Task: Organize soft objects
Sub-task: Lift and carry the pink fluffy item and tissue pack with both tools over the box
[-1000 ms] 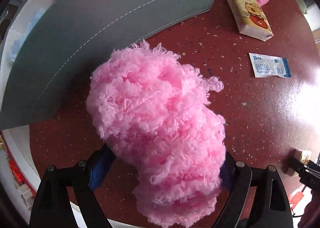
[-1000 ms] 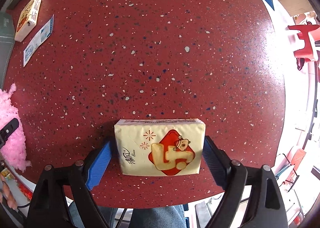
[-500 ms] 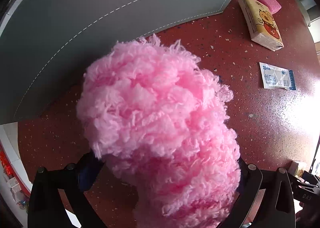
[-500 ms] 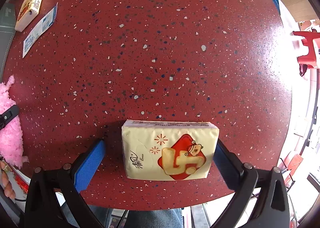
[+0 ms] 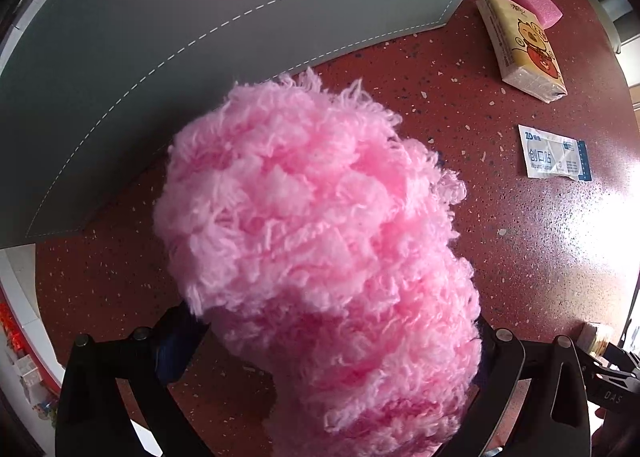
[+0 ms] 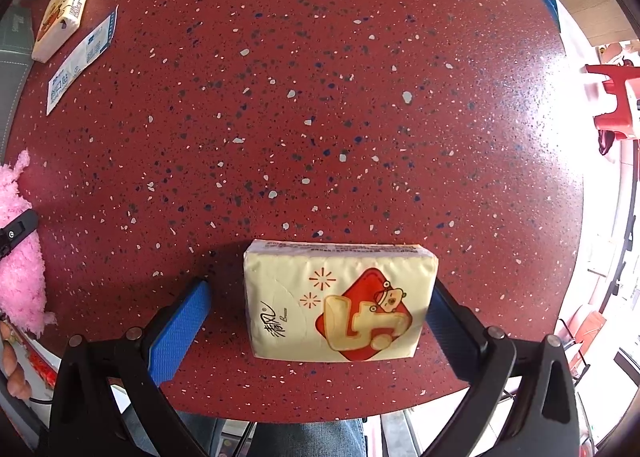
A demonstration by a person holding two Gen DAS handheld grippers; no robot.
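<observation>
Pink fluffy yarn bundle (image 5: 320,257) lying on red speckled table (image 5: 520,257), at 5 o'clock from grey stitched mat (image 5: 200,37), straddled by left gripper (image 5: 332,341), jaws spread wide, not visibly pressing. Tissue pack (image 6: 340,301) between right gripper (image 6: 316,317) pads, a gap showing at 9 o'clock. Likely pre-grasp; next, close gently on both.

A round table (image 6: 320,57) with a dark red top, speckled white, grey and blue, filled most of both views. A grey mat with white dashed stitching (image 5: 200,37) lay over its far left part. Strong daylight came from the right and glared on the tabletop's right side. Beyond the right rim stood a red plastic stool (image 6: 612,101) on a pale floor. Past the left rim ran a white ledge (image 5: 16,281).
</observation>
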